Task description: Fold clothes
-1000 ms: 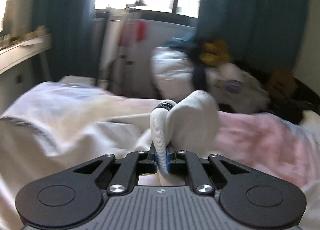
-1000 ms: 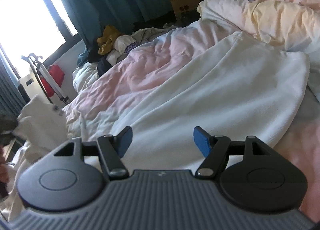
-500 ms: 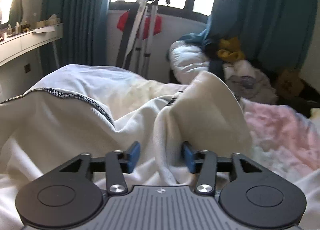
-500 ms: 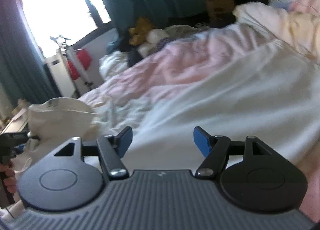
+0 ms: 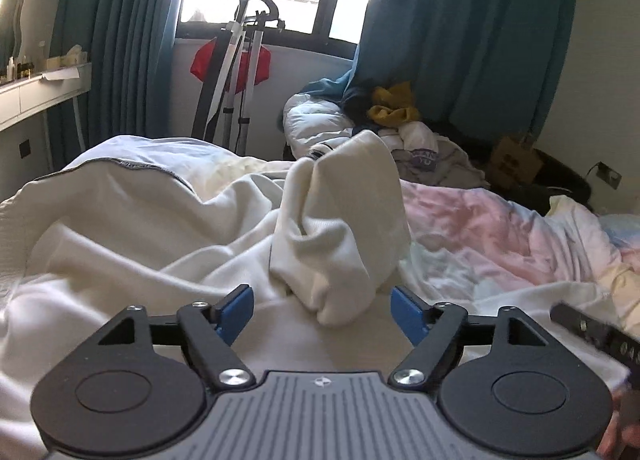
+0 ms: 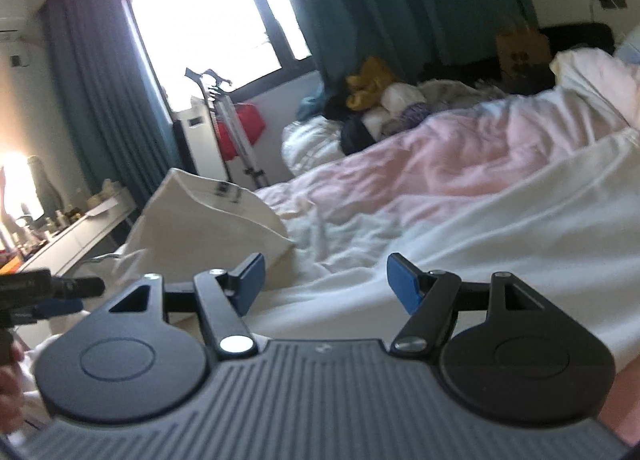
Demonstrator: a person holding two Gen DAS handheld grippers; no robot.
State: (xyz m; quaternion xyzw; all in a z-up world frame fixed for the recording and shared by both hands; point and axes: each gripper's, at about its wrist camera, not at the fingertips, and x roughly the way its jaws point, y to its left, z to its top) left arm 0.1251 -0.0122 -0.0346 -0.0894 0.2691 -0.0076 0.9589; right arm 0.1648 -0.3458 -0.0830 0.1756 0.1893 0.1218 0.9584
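A white garment [image 5: 132, 232] with a dark printed trim lies spread over the bed. One bunched fold of the garment [image 5: 344, 228] stands up just ahead of my left gripper [image 5: 324, 310], which is open with nothing between its blue pads. In the right wrist view the same raised fold [image 6: 208, 220] sits ahead and to the left. My right gripper [image 6: 324, 280] is open above the flat white cloth [image 6: 500, 228], holding nothing. The left gripper's body [image 6: 40, 288] shows at the left edge there.
A pink and white duvet [image 5: 500, 228] covers the bed on the right. A heap of clothes [image 5: 392, 116] lies under the teal curtains [image 5: 464, 32]. A folded stand with something red [image 5: 236, 72] leans below the window. A white counter [image 5: 36, 96] runs along the left wall.
My left gripper has let go of the white fold and opened wide, and the fold now stands free ahead of it. The right gripper stayed open and swung toward the window.
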